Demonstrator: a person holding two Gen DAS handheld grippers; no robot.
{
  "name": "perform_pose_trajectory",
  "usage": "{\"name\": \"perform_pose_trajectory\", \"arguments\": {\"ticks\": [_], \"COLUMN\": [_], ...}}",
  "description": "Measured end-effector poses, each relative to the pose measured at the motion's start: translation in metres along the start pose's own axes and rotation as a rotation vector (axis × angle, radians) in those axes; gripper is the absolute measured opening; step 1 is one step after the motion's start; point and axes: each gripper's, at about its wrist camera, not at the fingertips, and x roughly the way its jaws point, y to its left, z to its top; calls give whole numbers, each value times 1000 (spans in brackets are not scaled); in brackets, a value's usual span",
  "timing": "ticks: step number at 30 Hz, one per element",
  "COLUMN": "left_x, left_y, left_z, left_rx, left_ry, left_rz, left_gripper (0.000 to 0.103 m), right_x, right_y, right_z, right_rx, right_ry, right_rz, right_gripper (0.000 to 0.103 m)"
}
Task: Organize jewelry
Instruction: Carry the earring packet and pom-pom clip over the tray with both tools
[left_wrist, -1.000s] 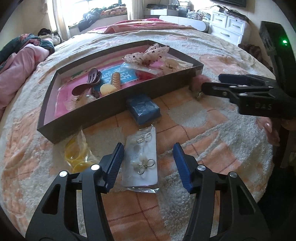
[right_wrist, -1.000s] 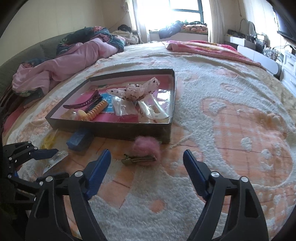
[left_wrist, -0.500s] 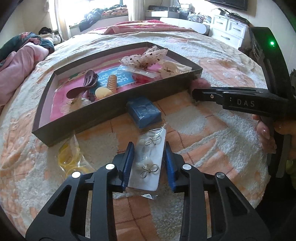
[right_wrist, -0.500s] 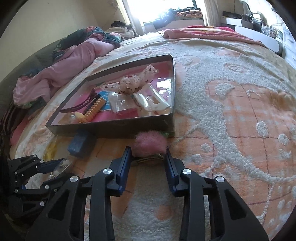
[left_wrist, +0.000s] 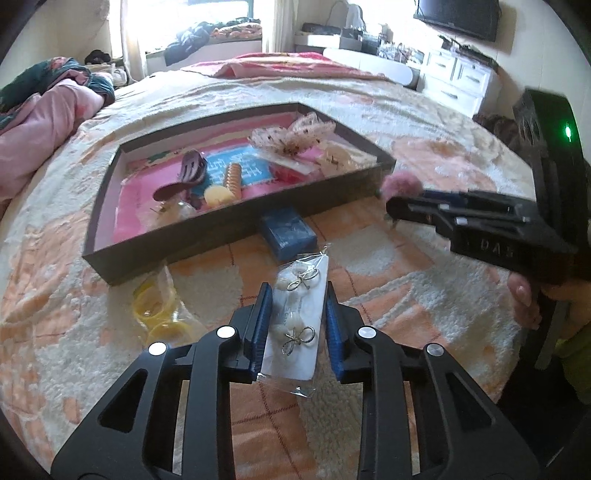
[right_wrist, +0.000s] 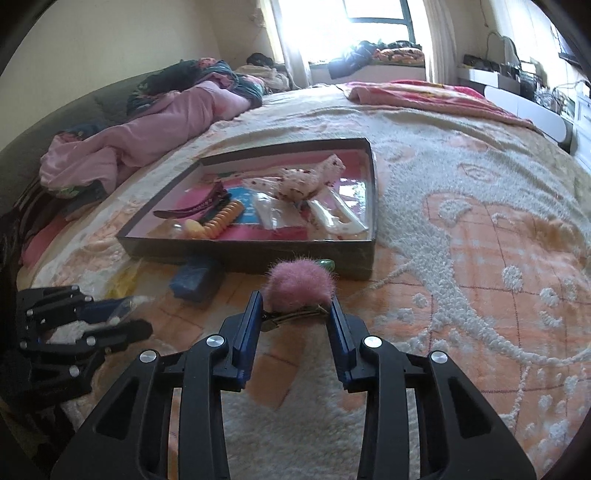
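Since a second ago both my claws have closed: my left gripper clamps the earring packet and my right gripper pinches the pink pompom clip, both lifted just before the tray on the patterned bedspread.

A home bedroom: big bed w/ fluffy blanket, pink bedding heaped up, curtained window, white drawers, wall TV.
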Motion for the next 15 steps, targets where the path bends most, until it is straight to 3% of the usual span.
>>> {"name": "perform_pose_trajectory", "arguments": {"ticks": [15], "left_x": [-25], "left_y": [34], "left_z": [8], "left_rx": [-111], "left_ry": [-75], "left_rz": [35], "left_gripper": [20], "right_x": [-8], "right_y": [34], "right_z": [5], "right_rx": [-73], "right_ry": [-25], "right_rz": [53], "right_gripper": [33]}}
